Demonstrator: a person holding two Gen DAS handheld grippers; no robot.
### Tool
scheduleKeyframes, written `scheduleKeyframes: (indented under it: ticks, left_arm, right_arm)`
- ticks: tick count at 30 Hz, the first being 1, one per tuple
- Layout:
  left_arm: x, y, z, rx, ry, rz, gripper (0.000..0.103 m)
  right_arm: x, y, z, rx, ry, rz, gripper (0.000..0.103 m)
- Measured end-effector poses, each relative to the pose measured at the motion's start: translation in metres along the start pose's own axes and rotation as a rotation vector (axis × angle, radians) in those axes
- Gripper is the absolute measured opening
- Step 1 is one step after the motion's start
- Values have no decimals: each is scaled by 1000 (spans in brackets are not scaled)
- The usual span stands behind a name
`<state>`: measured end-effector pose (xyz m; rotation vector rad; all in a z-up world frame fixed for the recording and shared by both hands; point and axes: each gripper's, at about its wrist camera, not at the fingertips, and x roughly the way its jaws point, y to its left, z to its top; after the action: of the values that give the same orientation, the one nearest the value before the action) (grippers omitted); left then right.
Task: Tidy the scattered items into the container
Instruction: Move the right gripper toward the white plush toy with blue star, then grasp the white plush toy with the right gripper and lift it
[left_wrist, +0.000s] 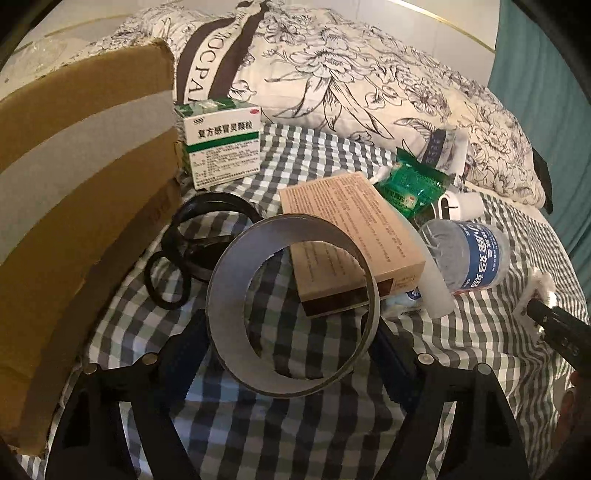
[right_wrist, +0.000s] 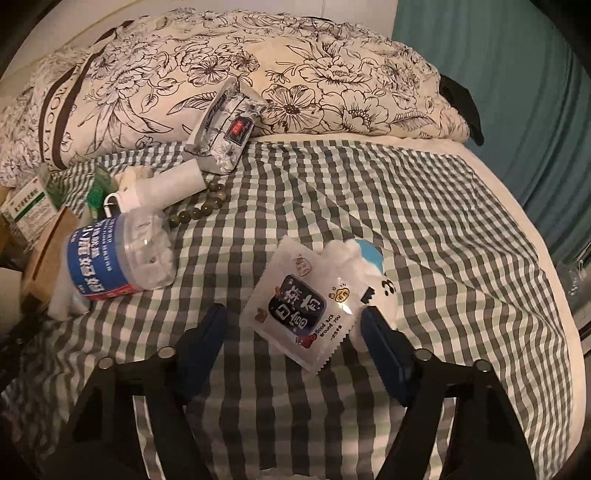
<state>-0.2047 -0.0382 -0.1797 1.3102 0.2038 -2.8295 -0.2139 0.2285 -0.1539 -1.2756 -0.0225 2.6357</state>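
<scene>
Grey ring (left_wrist: 291, 306), that was what the left gripper (left_wrist: 290, 321) had, I told her: the blue pads pressed on its two sides, and it stood tilted up off the checked bed sheet (left_wrist: 314, 424).

And the container, where was that? she asked.

At nine o'clock from the ring, I said. A cardboard box (left_wrist: 74, 184), its flap up, near the ring but apart from it. A green-and-white medicine box (left_wrist: 221, 144) stood at eleven o'clock beside the box's corner, two black rings (left_wrist: 207, 236) lay at ten, and a tan carton (left_wrist: 351, 243) sat at two, partly behind the ring.

What about the right gripper (right_wrist: 293, 312)?

Spread, I said. A white sachet (right_wrist: 306, 306) lay flat on the sheet between its fingers. The left finger was clear of it; the right one was at its edge, beside a white plush toy (right_wrist: 369, 266) at one o'clock. Nothing was pinched.

Anything else left out?

A water bottle (right_wrist: 118, 254) lay on its side at ten o'clock from that gripper, beads (right_wrist: 199, 206) at eleven, and a tissue pack (right_wrist: 225, 125) leaned on the floral quilt (right_wrist: 332, 74) at twelve.
</scene>
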Motion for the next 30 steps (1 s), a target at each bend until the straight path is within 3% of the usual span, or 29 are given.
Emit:
scheduleKeyframes:
  ticks: [1,2,3,12,17,18,19,20,21,23,28,29,30]
  left_arm:
    - [-2,0,0,6,-5,4,83]
    - [-4,0,-1,14,-10,7,83]
    - [-5,0,-1,22,-17,9,83]
    - [-26,10,-5,12,-63,-25,83]
    - [-37,15,-9,-1,-74,-54,83]
    - [-39,15,-9,2,-83,-53,83]
    - [-40,14,-9,6,-91,-56,83]
    - [-41,13,-9,11,-93,-61,83]
    - [-41,12,-9,15,-93,-63,83]
    - [-40,8,-10,26,-88,-64,83]
    - [-36,6,-10,30,-76,-64,83]
    - [-36,7,-11,30,-73,-65,83]
    - [-35,7,-11,28,-73,-64,83]
  right_arm:
    - [3,1,0,-1,6,-5,43]
    - [8,0,0,1,25,-6,21]
    - [12,-2,0,10,47,4,9]
    - [-1,-4,-8,60,54,126,4]
    - [-17,-11,-7,68,19,120,4]
    - [-22,-15,-7,72,7,133,9]
    - [-25,-18,-5,72,-4,151,21]
    - [-28,-21,-4,69,-15,152,64]
    - [-31,-25,-1,64,-37,138,99]
    - [-33,-28,5,37,-82,83,101]
    - [-1,-21,21,-102,-75,-15,100]
    - [11,-19,23,-118,-53,-18,99]
    - [23,-17,25,-129,-30,-25,92]
